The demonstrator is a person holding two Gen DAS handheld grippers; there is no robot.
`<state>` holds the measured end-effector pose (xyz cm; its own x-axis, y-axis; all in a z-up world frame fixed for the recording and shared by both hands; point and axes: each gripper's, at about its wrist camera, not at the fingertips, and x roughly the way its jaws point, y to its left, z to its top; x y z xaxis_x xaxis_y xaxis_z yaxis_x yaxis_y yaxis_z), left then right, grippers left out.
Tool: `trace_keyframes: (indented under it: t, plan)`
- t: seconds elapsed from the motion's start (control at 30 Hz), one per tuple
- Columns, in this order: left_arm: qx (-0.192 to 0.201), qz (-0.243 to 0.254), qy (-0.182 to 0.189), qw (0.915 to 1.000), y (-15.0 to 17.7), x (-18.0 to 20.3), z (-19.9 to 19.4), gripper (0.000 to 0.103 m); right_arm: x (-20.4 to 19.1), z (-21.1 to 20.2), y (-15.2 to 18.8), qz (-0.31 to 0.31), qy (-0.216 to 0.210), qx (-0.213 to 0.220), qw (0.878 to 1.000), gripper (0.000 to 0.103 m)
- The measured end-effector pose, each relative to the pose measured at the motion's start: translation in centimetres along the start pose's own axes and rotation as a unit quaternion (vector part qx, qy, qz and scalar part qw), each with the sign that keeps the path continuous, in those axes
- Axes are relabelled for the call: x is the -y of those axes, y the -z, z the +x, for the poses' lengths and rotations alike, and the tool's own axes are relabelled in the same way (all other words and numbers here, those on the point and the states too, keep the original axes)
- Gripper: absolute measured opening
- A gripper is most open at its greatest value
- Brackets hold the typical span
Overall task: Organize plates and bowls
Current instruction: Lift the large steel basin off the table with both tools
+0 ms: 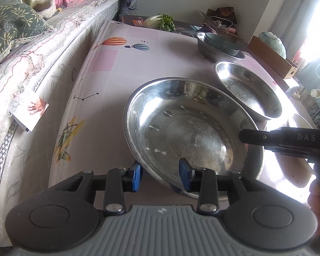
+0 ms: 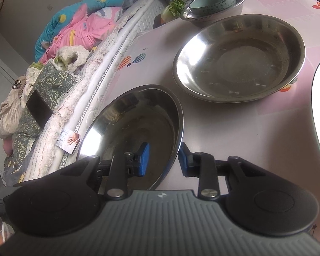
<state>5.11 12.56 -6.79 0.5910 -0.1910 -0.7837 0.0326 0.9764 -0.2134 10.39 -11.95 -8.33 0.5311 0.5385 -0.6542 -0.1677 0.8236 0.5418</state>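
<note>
From the left camera we see our left gripper (image 1: 160, 176) straddling the big steel bowl's (image 1: 189, 128) near rim, and from the right camera our right gripper (image 2: 163, 160) straddling its other side, so uneven lifting could tip it.

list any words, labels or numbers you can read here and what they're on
"DAS": white letters on the black body of the right gripper, seen in the left wrist view.
Teal bowl: a band of characters round its outer wall, too small to read.
Card at the mattress edge: printed lines, too blurred to read.
Round stamp on the tablecloth: unreadable.
</note>
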Motion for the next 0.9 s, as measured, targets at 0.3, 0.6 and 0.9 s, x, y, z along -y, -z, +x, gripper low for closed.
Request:
trace_keyframes:
  t: [0.3,0.6,0.9]
  plan:
    - [-0.015,-0.006,0.039,0.9991,1.8,0.3,-1.5,0.038,0.6,-2.9,2.6,0.005,0.001,-0.004,1.000,0.030]
    - [-0.028,-0.016,0.060,0.9977,3.1,0.0,-1.7,0.038,1.1,-4.2,4.4,0.004,0.003,-0.007,1.000,0.030]
    - [-0.003,-0.003,0.031,0.9995,2.4,-0.1,-1.8,0.046,1.1,-4.4,4.0,0.003,0.015,0.004,1.000,0.030]
